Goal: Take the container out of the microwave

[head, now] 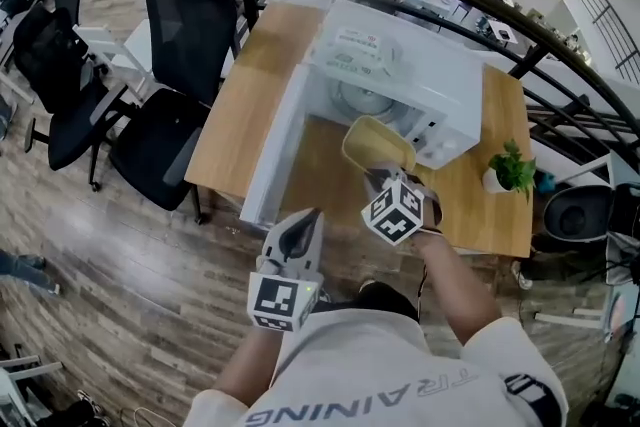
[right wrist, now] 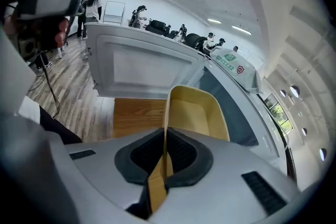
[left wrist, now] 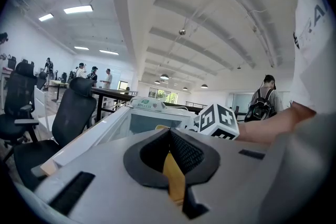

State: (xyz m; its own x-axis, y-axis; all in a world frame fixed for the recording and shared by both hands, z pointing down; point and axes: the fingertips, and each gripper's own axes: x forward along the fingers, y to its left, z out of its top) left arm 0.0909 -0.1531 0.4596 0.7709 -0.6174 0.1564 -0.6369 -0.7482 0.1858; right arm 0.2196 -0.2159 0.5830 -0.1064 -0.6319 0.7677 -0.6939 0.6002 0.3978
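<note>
While right tongs [right wrist: 165, 138] pinch container [right wrist: 197, 113], left [left wrist: 169, 138] seem closed.

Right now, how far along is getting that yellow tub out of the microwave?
Mostly done. The microwave has its door open, and the yellow container looks clear of the cavity. In hand: the right gripper is clamped on its rim, holding it above the table. Left: probably setting it down.

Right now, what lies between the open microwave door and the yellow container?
Only bare wooden tabletop, seen in the right gripper view between the door and the container. The right gripper holds the container by its rim.
</note>
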